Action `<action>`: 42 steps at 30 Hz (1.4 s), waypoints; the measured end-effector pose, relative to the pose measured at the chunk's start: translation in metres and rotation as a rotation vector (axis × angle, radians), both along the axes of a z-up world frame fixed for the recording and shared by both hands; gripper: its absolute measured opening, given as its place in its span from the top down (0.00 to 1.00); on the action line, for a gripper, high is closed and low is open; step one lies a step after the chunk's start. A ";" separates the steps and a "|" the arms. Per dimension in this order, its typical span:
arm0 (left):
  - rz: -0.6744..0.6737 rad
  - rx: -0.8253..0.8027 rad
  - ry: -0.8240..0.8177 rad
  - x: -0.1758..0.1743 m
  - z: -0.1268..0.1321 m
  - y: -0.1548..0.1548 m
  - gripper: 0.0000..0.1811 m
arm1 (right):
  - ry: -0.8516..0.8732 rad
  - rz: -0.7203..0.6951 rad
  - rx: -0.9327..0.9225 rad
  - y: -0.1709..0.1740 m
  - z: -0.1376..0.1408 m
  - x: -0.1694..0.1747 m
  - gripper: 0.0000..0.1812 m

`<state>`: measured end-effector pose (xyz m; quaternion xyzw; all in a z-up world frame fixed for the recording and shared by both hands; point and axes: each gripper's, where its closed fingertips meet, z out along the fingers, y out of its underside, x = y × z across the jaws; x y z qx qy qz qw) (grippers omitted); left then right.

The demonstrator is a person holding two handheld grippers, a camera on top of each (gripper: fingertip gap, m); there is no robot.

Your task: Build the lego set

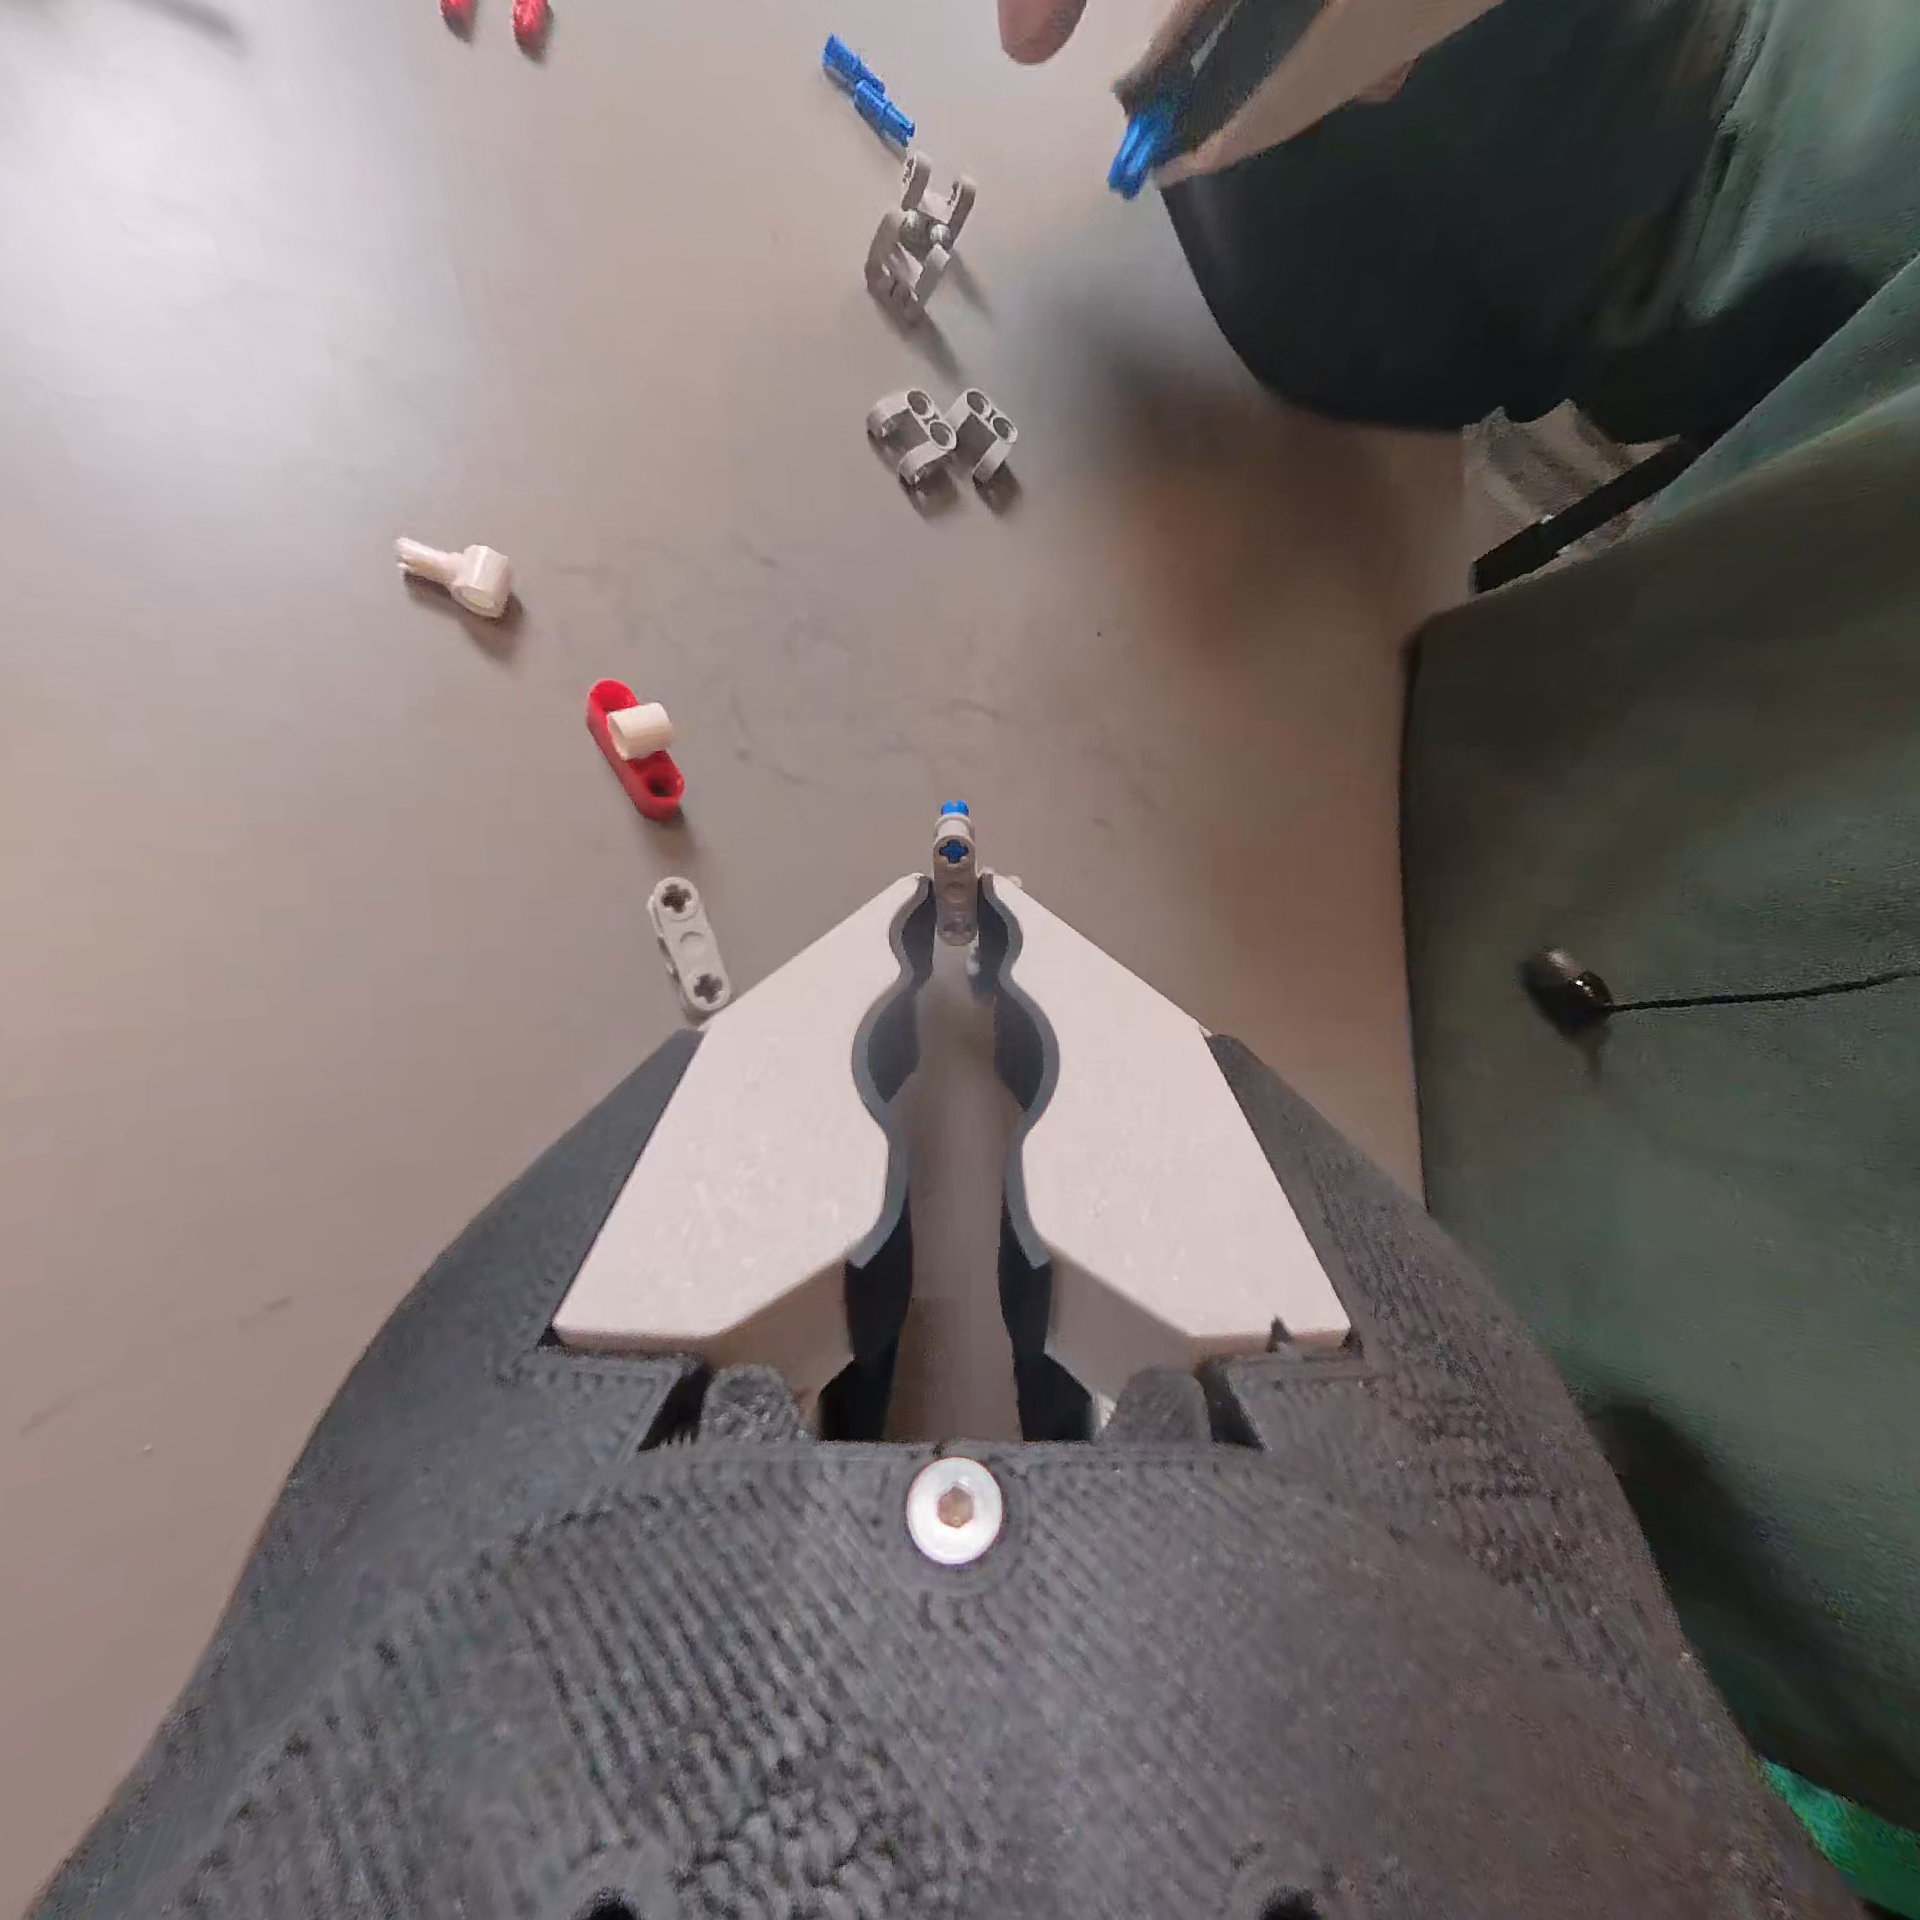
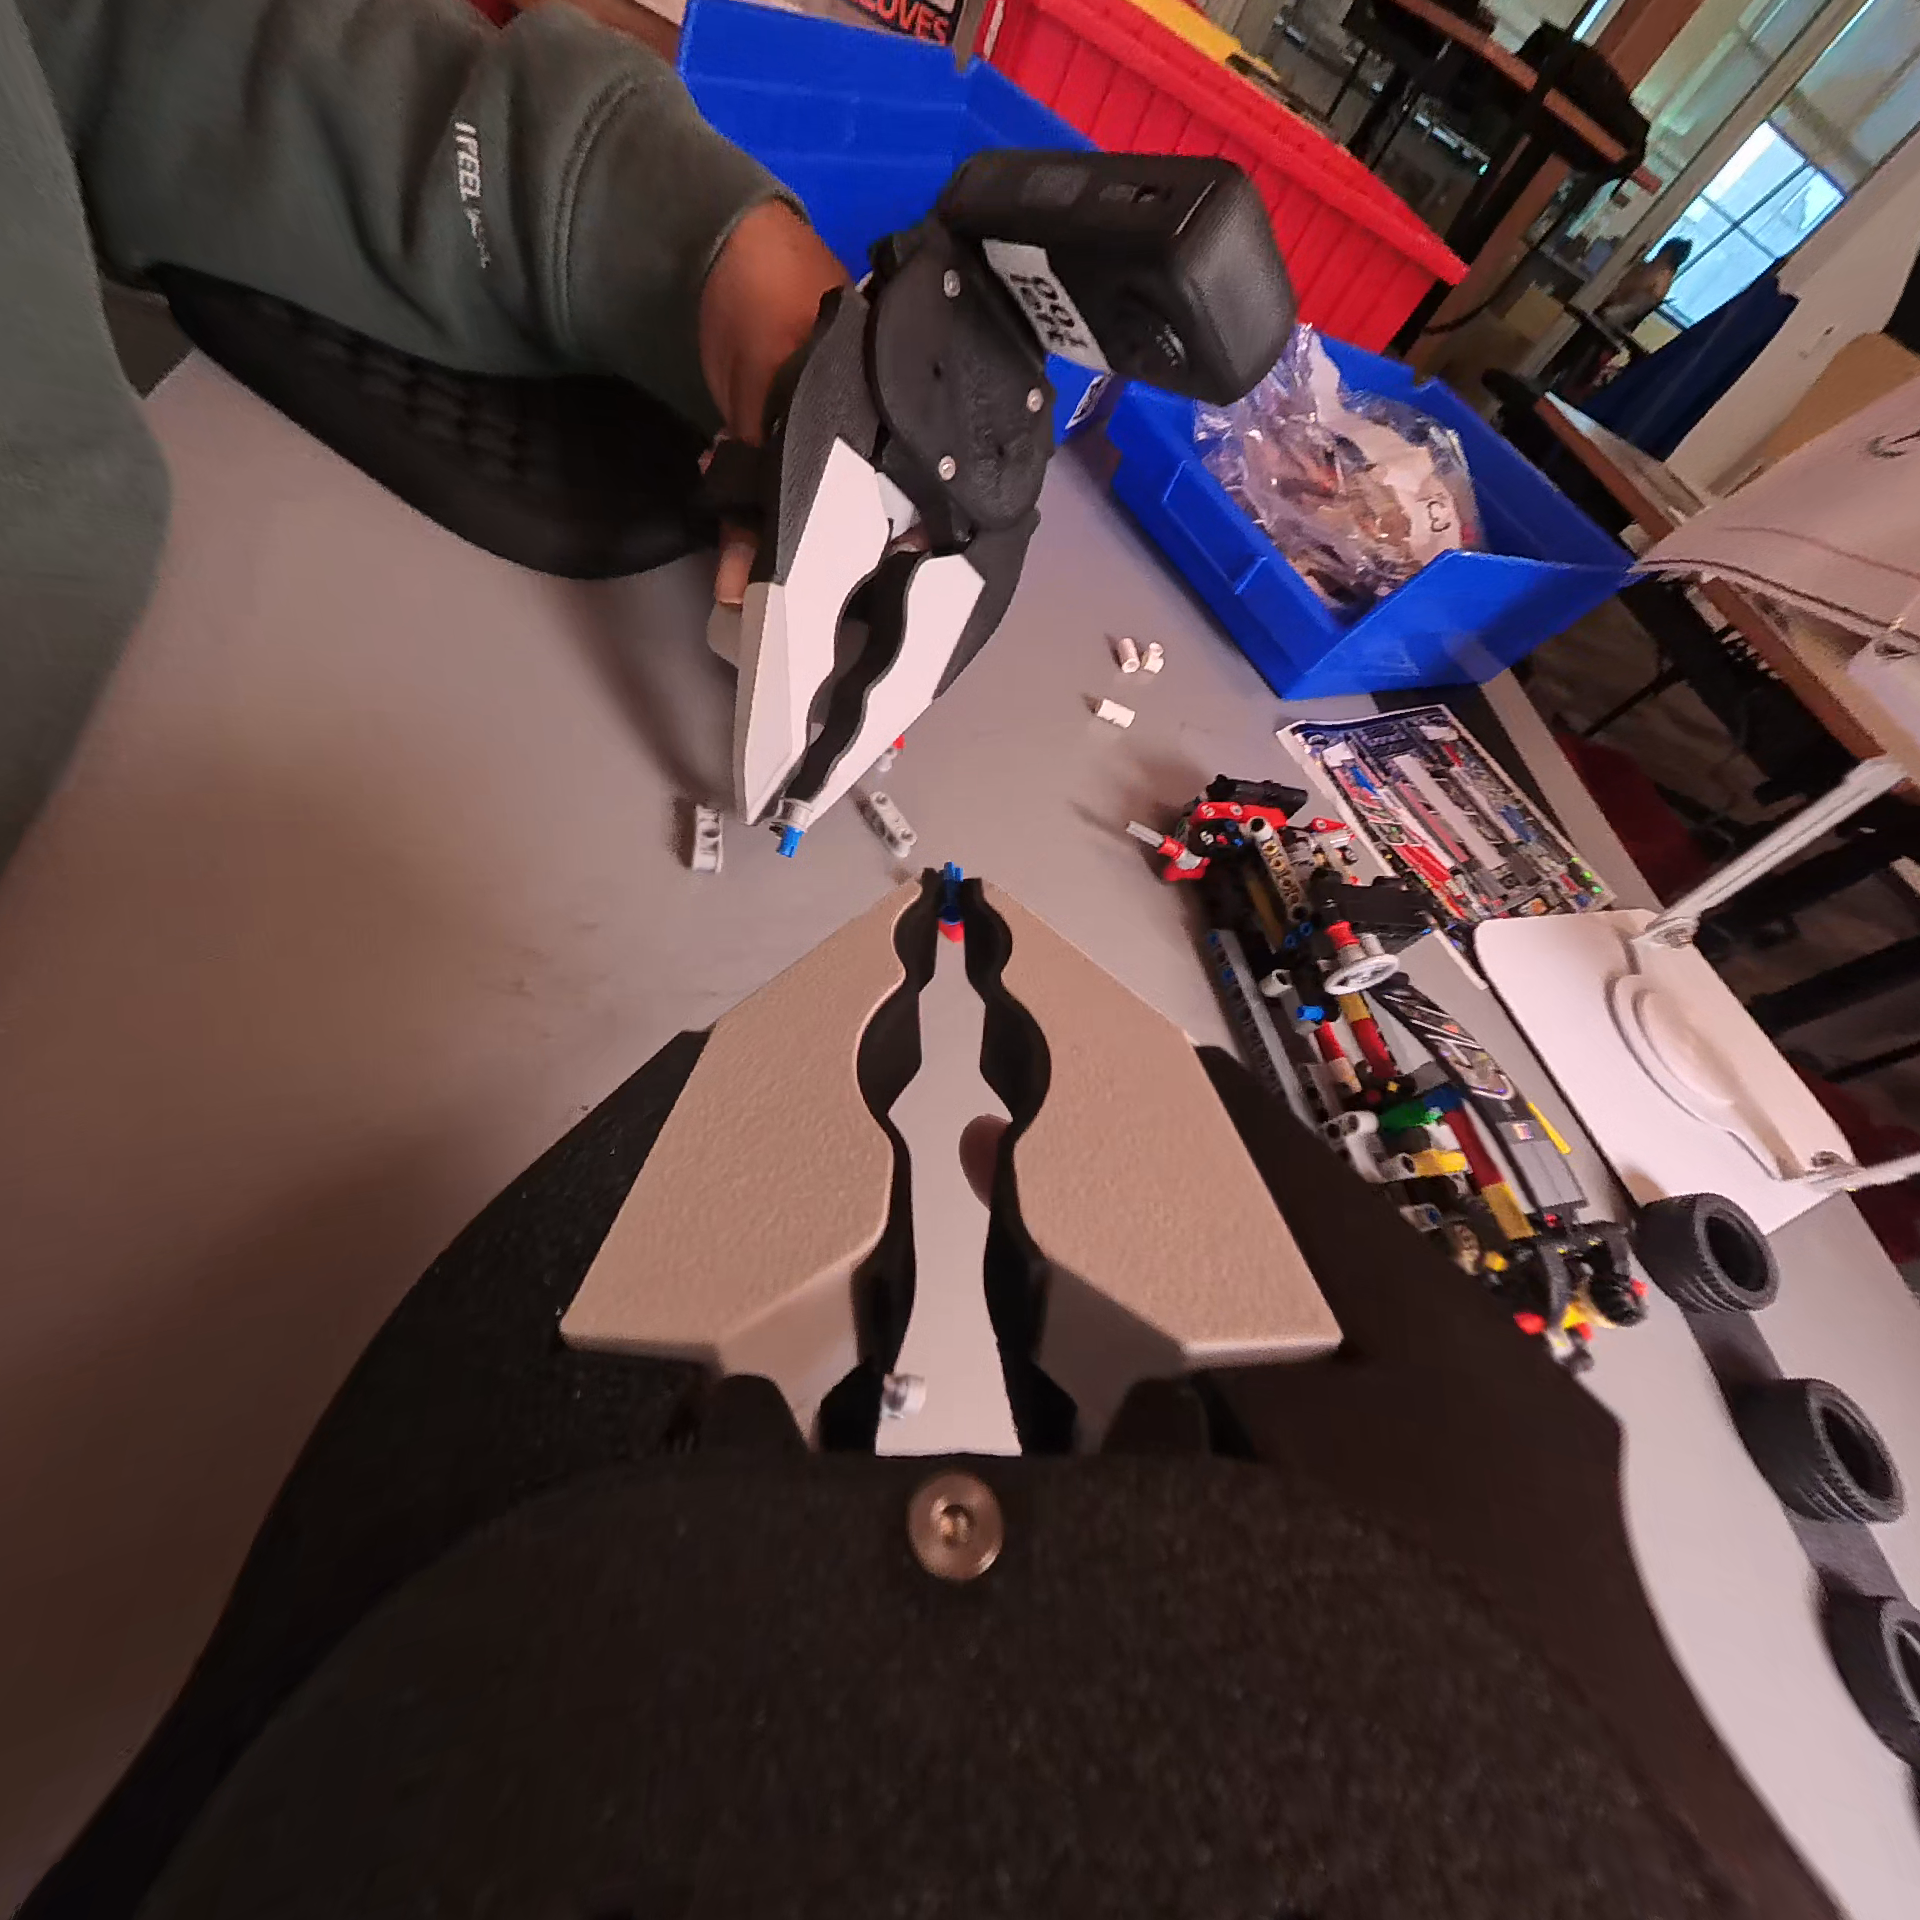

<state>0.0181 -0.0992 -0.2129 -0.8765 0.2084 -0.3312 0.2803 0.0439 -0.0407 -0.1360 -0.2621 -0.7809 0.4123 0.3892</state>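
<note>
Looked like a workshop or lab. Showed a grey worktable [image 2: 436,935] with blue [image 2: 1434,623] and red storage bins [image 2: 1195,114], more benches [image 2: 1621,457] and large windows [image 2: 1756,197] behind.

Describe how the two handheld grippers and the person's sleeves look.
Both the left gripper and the right gripper have rough black printed bodies with a silver screw at the centre, and flat pale beige fingers with wavy dark-lined inner edges. Seen from the right wrist view, the left gripper carries a black camera block with a white sticker. The sleeve is dark green fleece with small pale lettering.
</note>
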 end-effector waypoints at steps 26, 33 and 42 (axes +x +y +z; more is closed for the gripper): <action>-0.130 0.128 0.323 0.012 -0.011 -0.007 0.97 | -0.078 0.027 -0.010 -0.011 -0.023 0.005 0.98; 0.082 0.180 0.034 0.019 0.020 0.022 0.97 | -0.056 -0.009 0.006 -0.014 -0.020 0.000 0.98; 0.364 0.204 -0.282 -0.001 0.054 0.051 0.97 | -0.043 -0.157 0.017 -0.013 -0.016 -0.016 0.99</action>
